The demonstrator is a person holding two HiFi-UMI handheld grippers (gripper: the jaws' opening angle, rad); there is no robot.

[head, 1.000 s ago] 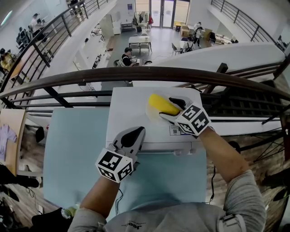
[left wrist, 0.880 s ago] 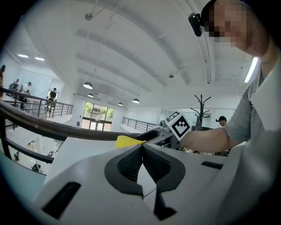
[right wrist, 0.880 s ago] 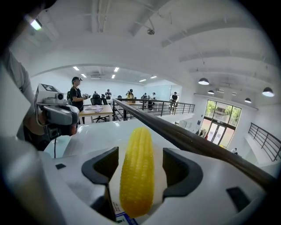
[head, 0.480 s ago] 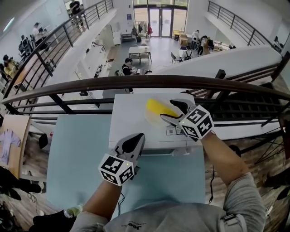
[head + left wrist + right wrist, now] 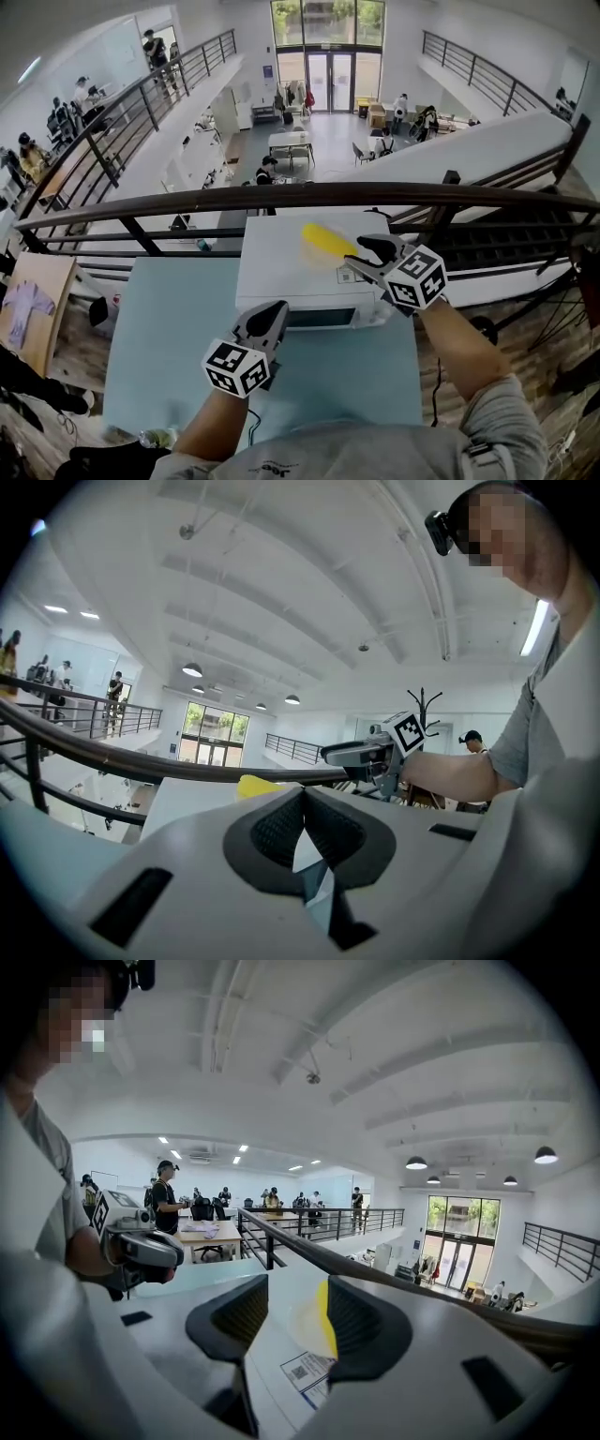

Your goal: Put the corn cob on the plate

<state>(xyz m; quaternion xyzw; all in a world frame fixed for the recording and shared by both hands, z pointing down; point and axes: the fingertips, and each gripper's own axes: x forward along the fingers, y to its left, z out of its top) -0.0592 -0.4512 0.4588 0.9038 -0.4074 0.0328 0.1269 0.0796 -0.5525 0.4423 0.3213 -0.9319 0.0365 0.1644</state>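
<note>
The corn cob (image 5: 328,241) lies flat on the pale plate (image 5: 295,1321) atop the white microwave (image 5: 281,281), near its far edge, so delivery looks done. Its long axis runs diagonally, far-left to near-right, with the near end toward the right gripper (image 5: 352,256). That gripper's fingers (image 5: 366,1321) have just been closing, with nothing between them. The left gripper (image 5: 274,309) is clenched and empty, apparently idle.

The corn cob (image 5: 326,240), just ahead of the right hand-held gripper (image 5: 353,254), is seen as smooth plastic; the bench (image 5: 159,319) below is finished matt and smooth.
</note>
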